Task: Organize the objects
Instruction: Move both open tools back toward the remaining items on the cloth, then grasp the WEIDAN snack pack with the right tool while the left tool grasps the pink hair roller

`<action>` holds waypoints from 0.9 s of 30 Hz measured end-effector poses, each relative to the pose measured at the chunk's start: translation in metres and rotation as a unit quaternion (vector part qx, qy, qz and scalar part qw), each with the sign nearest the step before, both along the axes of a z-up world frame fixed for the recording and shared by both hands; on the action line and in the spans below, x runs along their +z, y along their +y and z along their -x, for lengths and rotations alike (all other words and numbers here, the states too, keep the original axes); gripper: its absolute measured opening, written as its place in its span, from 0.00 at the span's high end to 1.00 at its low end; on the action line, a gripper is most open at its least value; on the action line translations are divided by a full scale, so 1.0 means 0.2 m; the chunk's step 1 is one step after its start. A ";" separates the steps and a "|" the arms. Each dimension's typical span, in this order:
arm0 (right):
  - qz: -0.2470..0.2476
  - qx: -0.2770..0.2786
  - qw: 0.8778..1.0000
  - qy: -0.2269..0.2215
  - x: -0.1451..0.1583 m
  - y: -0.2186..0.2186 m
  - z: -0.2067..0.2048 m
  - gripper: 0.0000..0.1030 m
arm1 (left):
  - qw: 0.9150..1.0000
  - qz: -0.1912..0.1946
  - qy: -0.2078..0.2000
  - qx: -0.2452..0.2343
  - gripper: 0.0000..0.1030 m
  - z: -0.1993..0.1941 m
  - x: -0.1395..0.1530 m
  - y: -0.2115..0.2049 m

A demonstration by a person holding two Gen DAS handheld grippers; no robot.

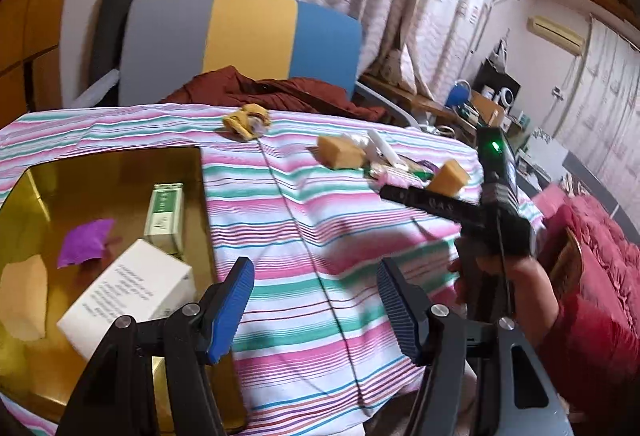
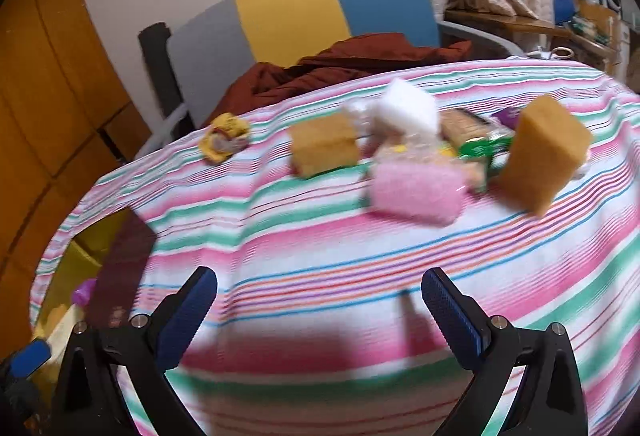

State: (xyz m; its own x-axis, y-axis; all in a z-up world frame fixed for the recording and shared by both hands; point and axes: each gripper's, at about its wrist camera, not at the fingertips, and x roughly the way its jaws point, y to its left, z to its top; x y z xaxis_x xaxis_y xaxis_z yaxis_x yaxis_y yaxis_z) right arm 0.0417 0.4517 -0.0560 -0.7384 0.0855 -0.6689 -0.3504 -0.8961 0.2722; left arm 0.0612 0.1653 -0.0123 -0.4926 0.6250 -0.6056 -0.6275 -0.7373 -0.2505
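The sorting is sitting roughly at its midpoint, as far as I can judge. The shallow gold-coloured metal tray (image 1: 120,163) at the near left corner of the table with the pink, green and white striped cloth (image 1: 320,236) is already holding several things: a white rectangular carton with printed text (image 1: 132,292), a slim green-and-white box (image 1: 164,215) just behind it, a crumpled purple wrapper (image 1: 84,244) and a pale tan piece (image 1: 24,296) whose nature I cannot make out. Well away from the tray, toward the far right of the table, a cluster is waiting: an orange-brown sponge block lying flat (image 2: 324,147), a second orange-brown sponge block standing tilted (image 2: 544,159), a fuzzy pink scrub pad (image 2: 416,191), a white foam block (image 2: 408,107), and some green and clear packets mixed among them, too blurred to name. A crumpled yellow item (image 2: 224,139) is lying alone, beyond the tray near the far edge. The left tool (image 1: 316,308) is hanging over the cloth just beside the tray, its blue-padded jaws spread and holding nothing. The right tool (image 2: 320,316) is facing the cluster, jaws likewise wide apart and empty. So the cluster and the yellow item are what is left.
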 end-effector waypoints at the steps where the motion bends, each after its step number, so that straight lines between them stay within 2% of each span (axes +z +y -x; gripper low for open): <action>1: -0.004 -0.005 1.000 -0.002 0.00 0.03 0.01 0.00 | 1.000 0.002 -0.001 -0.004 0.37 -0.01 0.00 0.02; 5: -0.018 -0.025 0.999 -0.008 0.01 0.19 0.09 0.00 | 1.000 0.005 -0.009 -0.011 0.37 -0.02 -0.01 0.04; 12: -0.001 -0.024 1.000 -0.014 -0.02 0.31 0.22 0.00 | 1.000 0.012 -0.016 -0.008 0.37 -0.02 -0.02 0.05; 17: 0.018 0.043 0.999 0.000 -0.03 0.16 0.24 0.00 | 1.000 0.012 -0.020 -0.003 0.37 -0.02 -0.03 0.06; 22: 0.018 0.124 0.992 0.015 -0.01 -0.08 0.19 0.00 | 1.000 0.008 -0.022 -0.004 0.37 -0.01 -0.03 0.06; 25: -0.017 0.131 0.991 0.031 0.02 -0.14 0.13 0.00 | 1.000 0.010 -0.025 -0.002 0.37 -0.01 -0.03 0.06; 27: -0.035 0.109 0.993 0.043 0.05 -0.10 0.09 0.00 | 1.000 0.008 -0.028 0.000 0.37 -0.01 -0.03 0.06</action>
State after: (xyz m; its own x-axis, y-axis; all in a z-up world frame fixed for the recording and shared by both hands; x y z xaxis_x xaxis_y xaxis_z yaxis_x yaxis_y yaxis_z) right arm 0.0242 0.4314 -0.0458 -0.7982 -0.0373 -0.6013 -0.1255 -0.9659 0.2265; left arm 0.0624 0.1765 -0.0191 -0.4576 0.6155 -0.6417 -0.6130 -0.7412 -0.2738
